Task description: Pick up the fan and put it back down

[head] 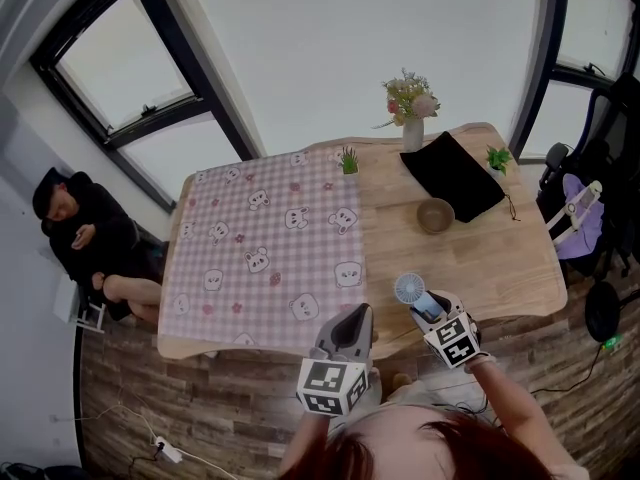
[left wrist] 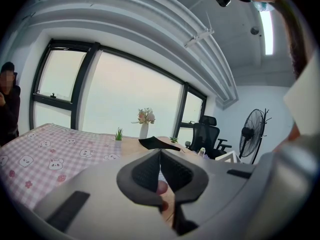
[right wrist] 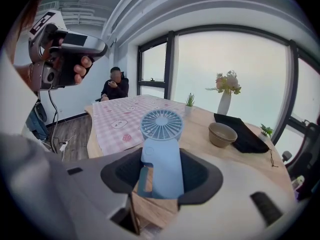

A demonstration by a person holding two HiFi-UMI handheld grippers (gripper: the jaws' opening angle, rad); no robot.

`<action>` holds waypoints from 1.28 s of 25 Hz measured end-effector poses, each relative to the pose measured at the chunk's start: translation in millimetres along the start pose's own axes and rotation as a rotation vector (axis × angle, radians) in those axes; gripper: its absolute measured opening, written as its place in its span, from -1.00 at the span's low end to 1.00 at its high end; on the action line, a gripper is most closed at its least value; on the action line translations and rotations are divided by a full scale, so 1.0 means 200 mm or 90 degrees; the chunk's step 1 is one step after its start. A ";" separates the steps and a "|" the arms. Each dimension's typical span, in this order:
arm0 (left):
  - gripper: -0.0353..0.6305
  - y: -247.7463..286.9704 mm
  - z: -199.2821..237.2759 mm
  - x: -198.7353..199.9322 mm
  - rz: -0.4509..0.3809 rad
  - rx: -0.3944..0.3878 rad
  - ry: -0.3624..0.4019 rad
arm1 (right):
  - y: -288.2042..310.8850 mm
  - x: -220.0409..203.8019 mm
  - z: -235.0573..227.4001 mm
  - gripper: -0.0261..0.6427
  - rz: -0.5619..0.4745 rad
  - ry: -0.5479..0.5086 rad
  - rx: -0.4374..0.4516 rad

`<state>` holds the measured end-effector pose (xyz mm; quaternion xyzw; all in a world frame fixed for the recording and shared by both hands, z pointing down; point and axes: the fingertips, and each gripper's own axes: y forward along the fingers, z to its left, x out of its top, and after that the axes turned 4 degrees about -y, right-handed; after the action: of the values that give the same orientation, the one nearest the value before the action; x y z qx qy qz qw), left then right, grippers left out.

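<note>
A small light-blue handheld fan (right wrist: 161,154) stands upright between the jaws of my right gripper (right wrist: 162,175), which is shut on its handle. The round grille (right wrist: 161,125) rises above the pads. In the head view the fan (head: 411,291) and the right gripper (head: 428,310) are at the wooden table's (head: 500,258) front edge. Whether the fan's base touches the wood is hidden. My left gripper (head: 352,330) hovers off the front edge, left of the fan; its pads meet with nothing between them (left wrist: 160,170).
A pink checked cloth (head: 260,248) covers the table's left half. A wooden bowl (head: 435,215), black pouch (head: 455,176), flower vase (head: 412,118) and two small plants (head: 347,160) stand behind the fan. A person (head: 85,238) sits at the far left.
</note>
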<state>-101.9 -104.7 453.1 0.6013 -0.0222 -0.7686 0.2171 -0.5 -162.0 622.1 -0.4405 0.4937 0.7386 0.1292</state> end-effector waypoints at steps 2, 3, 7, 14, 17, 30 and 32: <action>-0.86 0.00 0.00 0.00 0.001 0.002 -0.001 | 0.02 -0.02 0.01 -0.28 0.012 0.003 0.006; -0.86 0.00 0.01 -0.01 0.001 0.003 -0.002 | 0.03 -0.03 0.01 -0.28 0.014 0.004 0.006; -0.86 -0.01 0.00 -0.01 0.001 0.004 -0.001 | 0.07 -0.06 -0.01 -0.28 0.019 -0.002 0.000; -0.86 -0.02 0.01 -0.01 0.003 0.009 -0.003 | 0.10 -0.11 0.00 -0.28 0.045 0.005 0.008; -0.86 -0.03 0.01 -0.01 0.002 0.011 -0.004 | 0.13 -0.13 -0.01 -0.28 0.048 0.000 0.007; -0.86 -0.02 0.03 -0.02 0.005 0.019 -0.010 | 0.19 -0.24 -0.03 -0.28 0.093 0.015 0.013; -0.86 -0.02 0.04 -0.03 0.006 0.020 -0.011 | 0.19 -0.25 -0.02 -0.28 0.096 0.017 0.014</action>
<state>-108.9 -101.3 458.8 0.5978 -0.0389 -0.7723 0.2115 7.2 -171.7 683.8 -0.4102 0.5356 0.7347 0.0712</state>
